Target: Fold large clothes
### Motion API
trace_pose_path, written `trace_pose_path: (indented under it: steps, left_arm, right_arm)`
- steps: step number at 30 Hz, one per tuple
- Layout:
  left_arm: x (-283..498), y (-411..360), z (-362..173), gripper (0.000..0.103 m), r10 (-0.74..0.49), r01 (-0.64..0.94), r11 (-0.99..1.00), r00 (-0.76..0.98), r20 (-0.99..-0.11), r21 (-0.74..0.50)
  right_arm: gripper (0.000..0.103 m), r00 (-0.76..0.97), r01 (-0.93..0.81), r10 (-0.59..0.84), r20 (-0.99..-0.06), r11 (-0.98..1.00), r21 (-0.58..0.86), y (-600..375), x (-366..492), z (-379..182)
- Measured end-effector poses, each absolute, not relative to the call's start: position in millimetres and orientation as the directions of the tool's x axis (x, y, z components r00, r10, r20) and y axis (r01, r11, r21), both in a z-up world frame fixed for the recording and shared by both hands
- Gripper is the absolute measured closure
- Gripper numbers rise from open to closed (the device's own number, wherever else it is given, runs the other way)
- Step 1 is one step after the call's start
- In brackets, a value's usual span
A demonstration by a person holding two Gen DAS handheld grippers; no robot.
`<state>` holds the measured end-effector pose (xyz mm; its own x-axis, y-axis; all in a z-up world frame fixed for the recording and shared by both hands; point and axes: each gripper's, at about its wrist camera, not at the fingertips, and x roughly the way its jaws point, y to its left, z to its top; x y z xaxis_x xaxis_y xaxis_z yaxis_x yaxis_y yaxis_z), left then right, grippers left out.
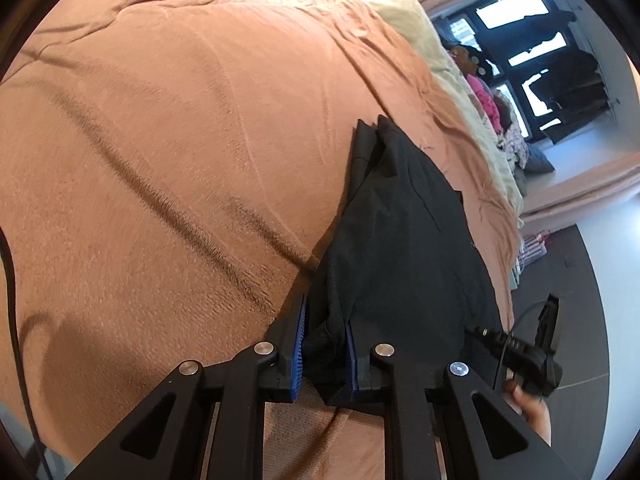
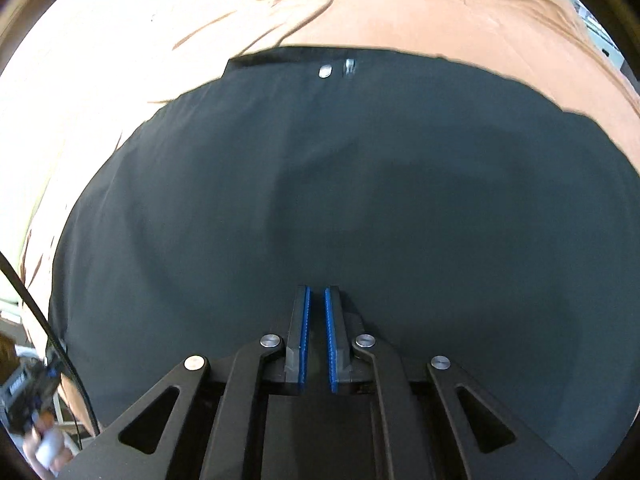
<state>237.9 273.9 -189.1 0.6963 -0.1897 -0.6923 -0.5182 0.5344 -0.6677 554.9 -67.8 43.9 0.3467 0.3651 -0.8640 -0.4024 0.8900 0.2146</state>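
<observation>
Rust-brown bedspread [image 1: 160, 152] covers a wide bed, with a pale cream blanket [image 1: 416, 28] along its far edge and dark windows [image 1: 520, 48] beyond. Black trousers [image 1: 400, 240] lie on the bedspread, their long axis running from the left gripper [image 1: 325, 344] away toward the cream blanket. The left gripper's blue-padded jaws are clamped on a bunched end of the fabric. In the right wrist view the same trousers [image 2: 320, 200] spread flat, the waistband with a metal button [image 2: 325, 71] at the far end. The right gripper [image 2: 317, 336] rests low over the cloth, jaws narrowly apart, holding nothing visible
</observation>
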Motion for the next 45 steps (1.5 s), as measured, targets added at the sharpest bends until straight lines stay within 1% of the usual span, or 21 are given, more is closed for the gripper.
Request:
trace_pose_path:
  steps: [1, 3, 4, 8, 10, 12, 16, 17, 18, 20, 24, 29, 33, 45]
  left_arm:
    - [239, 274, -189, 0.083, -0.191, -0.526, 0.533, 0.689, -0.7, -0.663]
    - [241, 275, -188, 0.074, -0.195, -0.527, 0.535, 0.683, -0.704, -0.66]
    - [242, 276, -188, 0.073, -0.197, -0.522, 0.541, 0.684, -0.702, -0.66]
    - [246, 278, -194, 0.071, -0.214, -0.535, 0.523, 0.671, -0.71, -0.664]
    - [249, 278, -196, 0.07, -0.22, -0.539, 0.525, 0.662, -0.717, -0.659]
    - [251, 278, -197, 0.065, -0.225, -0.542, 0.521, 0.658, -0.718, -0.659]
    - [255, 278, -200, 0.065, -0.234, -0.539, 0.508, 0.665, -0.71, -0.672]
    - [256, 278, -201, 0.067, -0.232, -0.539, 0.508, 0.666, -0.709, -0.672]
    - [255, 278, -200, 0.074, -0.232, -0.534, 0.509, 0.67, -0.705, -0.675]
    - [253, 277, -197, 0.081, -0.235, -0.516, 0.514, 0.683, -0.691, -0.685]
    - [247, 277, -185, 0.087, -0.247, -0.483, 0.499, 0.716, -0.653, -0.719]
    - [244, 268, -149, 0.09, -0.255, -0.407, 0.517, 0.767, -0.589, -0.753]
    - [249, 254, -118, 0.091, -0.265, -0.342, 0.555, 0.792, -0.551, -0.758]
    - [270, 187, -46, 0.092, -0.3, -0.197, 0.667, 0.812, -0.5, -0.719]
  right_arm:
    - [0.099, 0.35, -0.399, 0.362, -0.864, 0.892, 0.212, -66, 564, 43]
    - [0.099, 0.357, -0.391, 0.35, -0.866, 0.898, 0.202, -59, 586, 37]
    - [0.099, 0.362, -0.39, 0.346, -0.866, 0.9, 0.196, -55, 598, 34]
    - [0.099, 0.377, -0.379, 0.328, -0.866, 0.908, 0.179, -34, 641, 16]
    - [0.099, 0.387, -0.38, 0.321, -0.864, 0.91, 0.168, -25, 663, 16]
    - [0.099, 0.397, -0.379, 0.311, -0.864, 0.913, 0.154, -15, 680, 8]
    - [0.099, 0.399, -0.364, 0.305, -0.865, 0.918, 0.155, -3, 710, -7]
    - [0.099, 0.395, -0.365, 0.306, -0.866, 0.918, 0.158, -1, 716, -12]
    - [0.099, 0.393, -0.364, 0.306, -0.867, 0.918, 0.158, -1, 715, -12]
    - [0.099, 0.389, -0.366, 0.309, -0.868, 0.916, 0.162, -2, 715, -17]
    - [0.099, 0.381, -0.41, 0.343, -0.858, 0.895, 0.176, -6, 694, -22]
    - [0.099, 0.33, -0.452, 0.395, -0.857, 0.864, 0.224, -9, 665, -43]
    - [0.099, 0.28, -0.454, 0.424, -0.861, 0.849, 0.27, -11, 641, -82]
    - [0.099, 0.28, -0.437, 0.446, -0.85, 0.848, 0.301, 7, 625, -186]
